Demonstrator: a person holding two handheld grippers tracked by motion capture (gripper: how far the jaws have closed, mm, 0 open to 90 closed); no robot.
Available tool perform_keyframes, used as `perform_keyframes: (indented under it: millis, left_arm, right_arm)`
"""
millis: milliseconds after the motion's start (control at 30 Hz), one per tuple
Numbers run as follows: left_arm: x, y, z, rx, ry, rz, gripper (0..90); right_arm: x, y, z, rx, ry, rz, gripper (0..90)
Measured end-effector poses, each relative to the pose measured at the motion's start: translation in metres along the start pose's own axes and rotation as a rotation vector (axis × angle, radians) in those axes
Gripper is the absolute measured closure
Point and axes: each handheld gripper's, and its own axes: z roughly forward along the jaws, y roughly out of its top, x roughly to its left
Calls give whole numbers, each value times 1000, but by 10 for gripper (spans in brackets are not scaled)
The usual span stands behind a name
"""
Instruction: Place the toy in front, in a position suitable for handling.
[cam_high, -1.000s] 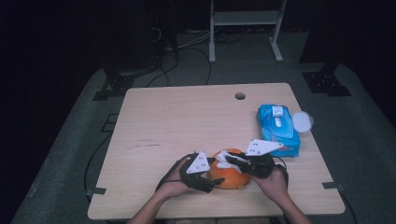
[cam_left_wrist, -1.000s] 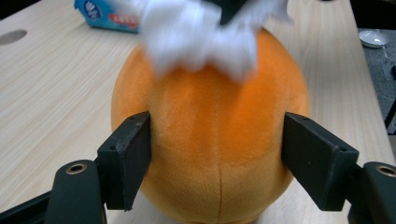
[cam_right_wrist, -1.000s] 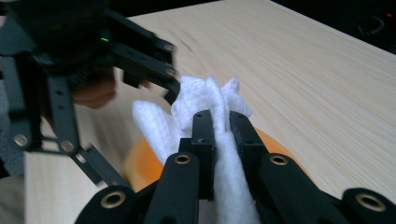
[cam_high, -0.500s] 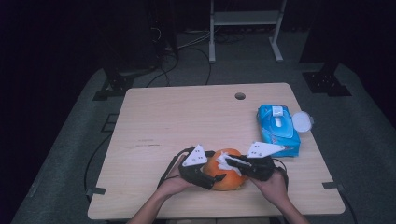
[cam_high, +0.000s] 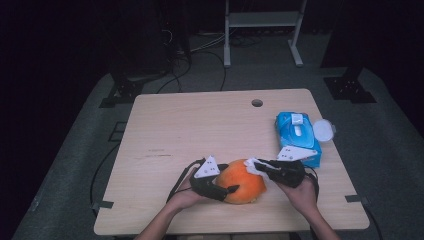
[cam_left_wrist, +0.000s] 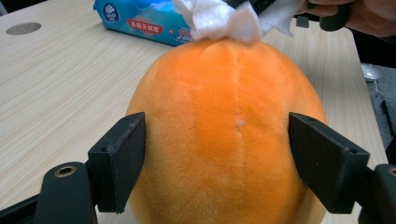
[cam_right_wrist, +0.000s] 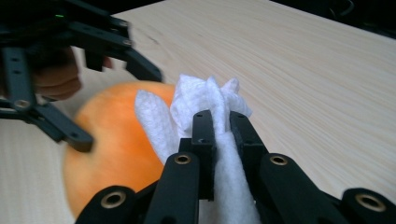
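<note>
At the near edge of a wooden table (cam_high: 200, 120), the left gripper (cam_left_wrist: 217, 163), its jaws just closing, clasps an orange plush ball (cam_left_wrist: 224, 135) from both sides while the right gripper (cam_right_wrist: 222, 123) presses a pinched white tissue (cam_right_wrist: 205, 100) against the ball's top, beside a blue wipes pack (cam_high: 295, 130).

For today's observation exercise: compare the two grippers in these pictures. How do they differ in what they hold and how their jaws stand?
The left gripper straddles the orange plush ball, jaws set wide at its sides and just closing; the right gripper has its jaws nearly together. The left steadies a big round thing, while the right pinches a thin white wipe against the ball's top. Both are black, hand-held, and meet at the same ball.
</note>
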Motion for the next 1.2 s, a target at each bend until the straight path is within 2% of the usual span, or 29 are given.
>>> perform_keyframes:
  millis: [100,200,400,533,567,633,667,900,1000,1200]
  left_arm:
    - [2,-2,-1,-6,-2,-10,219]
    - [2,-2,-1,-7,0,-11,218]
    - [2,-3,1,-17,-2,-18,216]
    - [1,-2,2,-11,-4,-9,217]
    - [1,-1,2,-2,-5,-4,219]
    - [2,-1,0,5,-6,0,232]
    - [2,-2,0,4,-7,0,245]
    - [7,-4,-1,0,-13,-15,268]
    - [9,-5,-2,4,-11,-17,273]
    - [13,-6,-3,5,1,-50,274]
  right_arm:
    - [-7,-5,-1,11,-14,28,810]
    - [-7,-5,-1,0,6,38,810]
    - [9,2,0,-11,9,-20,810]
    - [25,8,2,-37,64,-55,810]
    - [30,9,5,-36,77,-78,809]
    - [37,10,8,-24,65,-121,809]
    - [37,10,8,-23,67,-119,810]
    - [13,2,3,-9,66,-11,810]
    - [8,-1,2,3,68,17,811]
    - [-1,-6,3,42,74,59,810]
